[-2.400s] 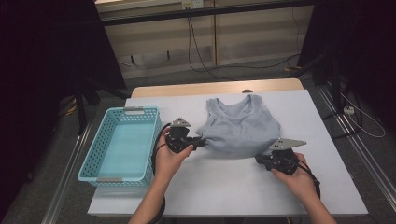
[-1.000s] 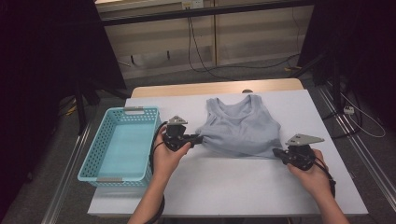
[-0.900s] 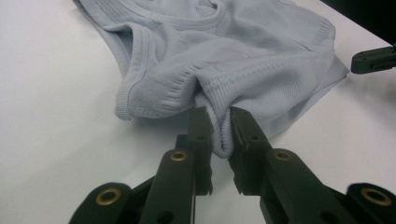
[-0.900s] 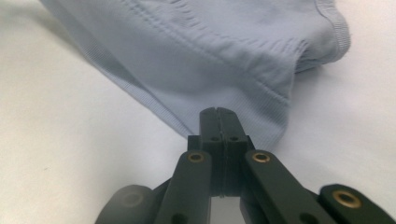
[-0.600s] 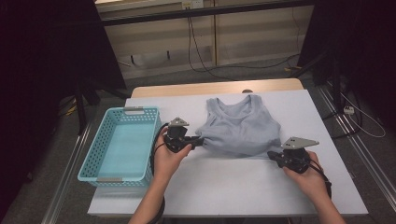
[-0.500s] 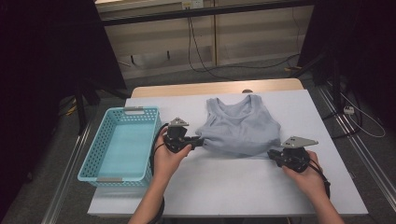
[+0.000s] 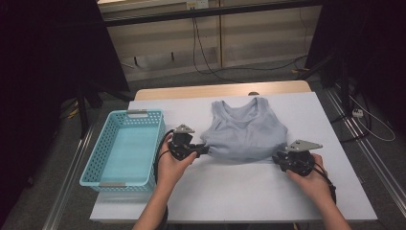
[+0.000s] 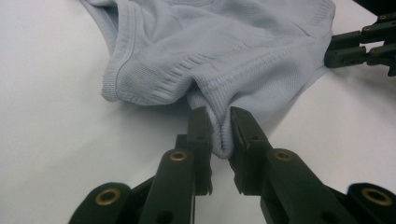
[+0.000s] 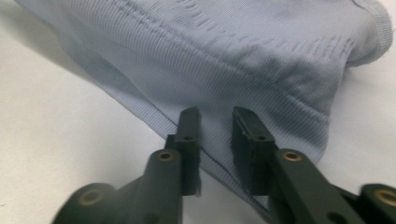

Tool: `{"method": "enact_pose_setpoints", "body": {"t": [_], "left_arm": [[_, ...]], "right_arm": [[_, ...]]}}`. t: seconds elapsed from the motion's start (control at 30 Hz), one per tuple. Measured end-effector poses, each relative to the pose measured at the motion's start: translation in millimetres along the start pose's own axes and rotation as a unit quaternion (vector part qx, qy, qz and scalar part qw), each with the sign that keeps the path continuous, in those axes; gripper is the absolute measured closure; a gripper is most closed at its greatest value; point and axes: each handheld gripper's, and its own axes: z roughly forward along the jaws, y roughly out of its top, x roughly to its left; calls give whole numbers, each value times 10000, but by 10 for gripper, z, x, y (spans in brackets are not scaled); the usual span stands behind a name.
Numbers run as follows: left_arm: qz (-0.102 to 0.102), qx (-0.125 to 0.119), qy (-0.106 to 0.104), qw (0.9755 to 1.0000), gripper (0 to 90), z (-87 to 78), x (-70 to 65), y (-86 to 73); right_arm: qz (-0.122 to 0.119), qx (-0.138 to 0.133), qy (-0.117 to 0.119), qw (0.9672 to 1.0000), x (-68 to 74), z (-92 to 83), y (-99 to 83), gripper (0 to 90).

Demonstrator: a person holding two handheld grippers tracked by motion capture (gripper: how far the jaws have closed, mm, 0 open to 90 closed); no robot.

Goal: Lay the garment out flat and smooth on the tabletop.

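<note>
In the high view, a pale blue tank top was seen lying flat on the white table, with a turquoise basket just beside it to the left; the left gripper was set at the hem's left corner and the right gripper at its right corner. In the left gripper view, a ridge of the ribbed hem was pinched firmly between the jaws, so that grip was judged sound and best left undisturbed. In the right gripper view, the jaws had just been opening and stood parted over the hem, with fabric between them but not pressed. For a good fold, the right jaws would need to be closed on both layers of the hem, at a depth matched to the left side, before any lift.
</note>
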Motion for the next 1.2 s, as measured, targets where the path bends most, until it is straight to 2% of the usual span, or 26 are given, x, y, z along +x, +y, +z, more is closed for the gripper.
{"method": "enact_pose_setpoints", "body": {"t": [0.03,0.07,0.13,0.3,0.47,0.63,0.73,0.83,0.97,1.2], "left_arm": [[-3,17,-7,10000,792,2,-2,2],[12,28,-9,10000,792,2,-4,5],[24,41,-16,10000,792,2,-7,10],[-31,45,-37,10000,792,0,-3,12],[-14,69,-45,10000,792,-9,-4,15],[-123,69,-155,9998,791,-26,-11,-8],[-130,173,-235,9995,786,-18,-37,-31],[-173,258,-293,9991,780,-8,-45,-58],[-95,458,-363,9982,769,20,-96,-111],[-144,705,-408,9966,769,128,-120,-241]], "right_arm": [[-100,32,-56,9999,4,1,10,833],[-197,68,-116,9997,7,3,18,861],[-211,101,-103,9997,9,8,31,880],[49,54,1,10000,-31,1,20,889],[155,35,98,9998,-47,-37,16,892],[488,-145,339,9981,-96,-209,-8,893],[482,-271,337,9979,-107,-327,11,897],[480,-238,327,9980,-101,-393,-10,897],[430,-219,282,9984,-130,-497,-79,898],[615,-343,297,9971,-202,-474,-177,896]]}}
